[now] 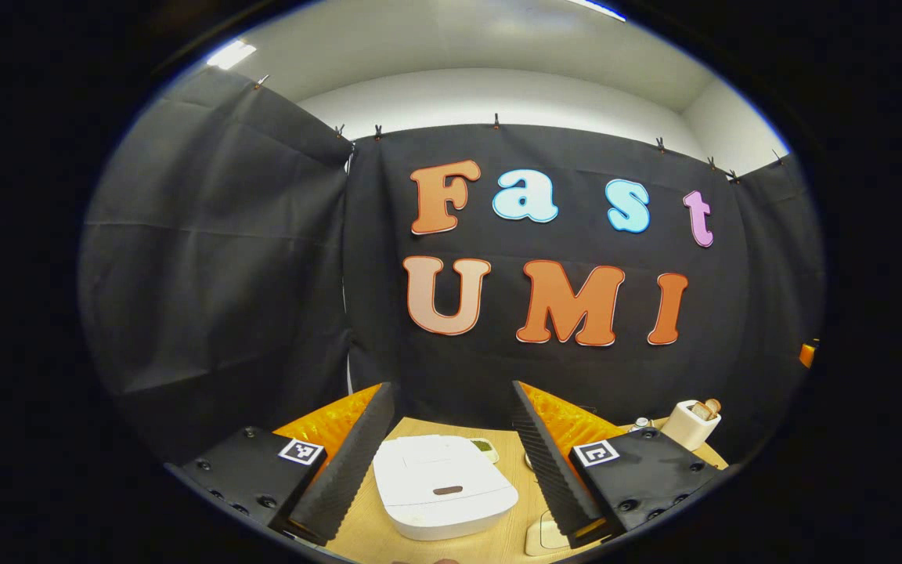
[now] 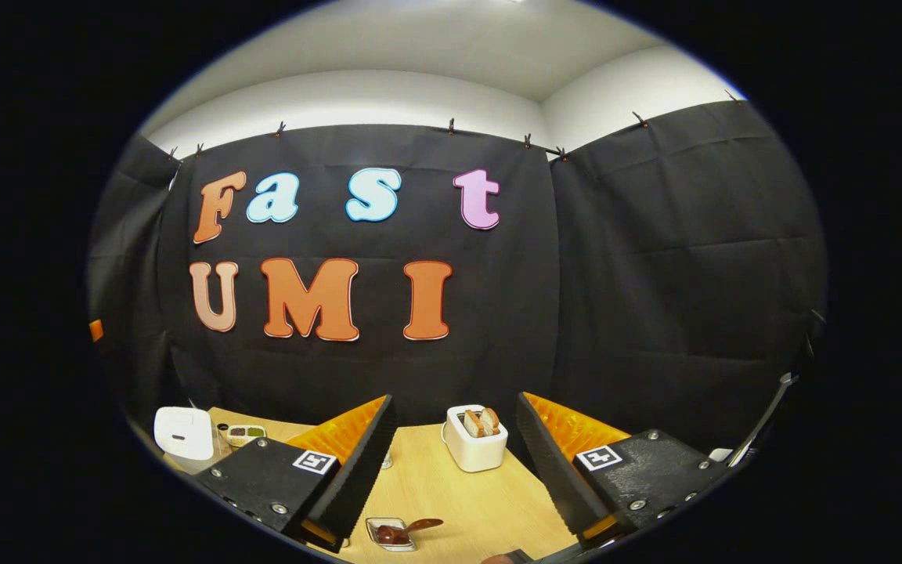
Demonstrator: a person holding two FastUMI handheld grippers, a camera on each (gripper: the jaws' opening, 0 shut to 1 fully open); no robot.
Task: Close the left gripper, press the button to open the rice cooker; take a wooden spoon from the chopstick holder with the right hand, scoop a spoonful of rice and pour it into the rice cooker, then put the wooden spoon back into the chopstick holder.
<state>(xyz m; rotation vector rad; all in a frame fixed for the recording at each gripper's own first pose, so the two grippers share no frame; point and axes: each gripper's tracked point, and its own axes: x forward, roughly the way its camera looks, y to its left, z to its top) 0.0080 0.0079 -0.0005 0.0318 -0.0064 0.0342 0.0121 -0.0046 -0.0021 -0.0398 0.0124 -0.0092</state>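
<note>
Cooker [image 1: 445, 487] button tiny; holder [image 2: 475, 439] contents unclear.

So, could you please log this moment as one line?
white rice cooker: lid shut | left gripper: jaws open, above it | right gripper: jaws open, facing white holder

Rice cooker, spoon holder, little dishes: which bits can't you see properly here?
- Rice cooker: lid down, inside hidden, in the left gripper view; its button is too small to make out.
- Spoon holder: the right gripper view shows wooden tops; the box hides the rest.
- Small dish: near the bottom edge, dark contents unclear.
- Tray beside the cooker: too small to tell.
</note>
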